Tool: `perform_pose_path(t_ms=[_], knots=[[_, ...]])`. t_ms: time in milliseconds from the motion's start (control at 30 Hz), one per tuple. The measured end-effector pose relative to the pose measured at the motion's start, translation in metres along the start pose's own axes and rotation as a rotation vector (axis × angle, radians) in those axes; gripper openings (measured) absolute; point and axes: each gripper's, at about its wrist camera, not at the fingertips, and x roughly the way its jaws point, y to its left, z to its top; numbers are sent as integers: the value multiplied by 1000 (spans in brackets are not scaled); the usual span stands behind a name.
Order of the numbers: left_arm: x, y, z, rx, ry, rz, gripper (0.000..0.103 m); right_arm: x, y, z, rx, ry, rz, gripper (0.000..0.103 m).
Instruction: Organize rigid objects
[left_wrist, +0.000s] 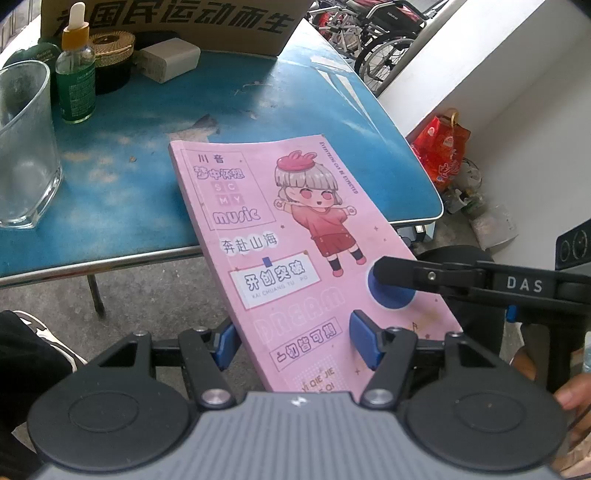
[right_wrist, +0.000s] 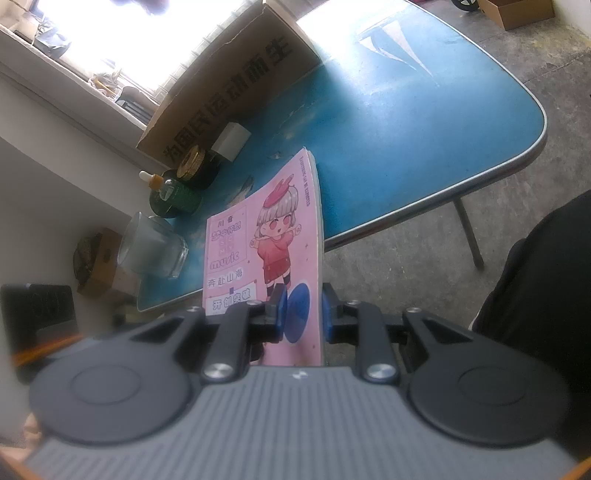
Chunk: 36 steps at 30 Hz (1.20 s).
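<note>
Notebook (right_wrist: 291, 229) between right fingers (right_wrist: 275, 310), clamped.

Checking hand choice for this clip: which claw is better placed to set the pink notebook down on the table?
The right claw. It is already shut on the pink notebook near its lower edge, carrying it over the blue table. The left claw stands open at the notebook's near edge, gripping nothing.

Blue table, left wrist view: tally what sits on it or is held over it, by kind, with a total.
Pink notebook, clamped by the right gripper: 1
Clear glass: 1
Dropper bottle: 1
White box: 1
Gold-lidded jar: 1
Cardboard box: 1
Total: 6
</note>
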Motion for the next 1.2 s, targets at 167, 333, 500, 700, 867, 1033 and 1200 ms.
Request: perform_pose_path(t_ms=[167,333,500,700,867,1033,1200], knots=[[-1,0,0,2,-2,-2,63,-1,0,0,1,-2,0,19],[-1,1,0,2,-3,-3,63,-1,0,0,0,-1,-1,19],[-1,1,0,2,-3,-3,63,0,1,0,1,-2,0,19],[-1,1,0,2,-3,-3,63,0,1,0,0,-3,0,19],[-2,0,0,2,-4,-3,63,-1,1,0,-2,-4,0,19],[-2,0,0,2,-5,-4,63,-1,1,0,-1,-5,2,19],[-1,2,0,-2,-2,-13,63,-1,1,0,-1,-4,0,19]])
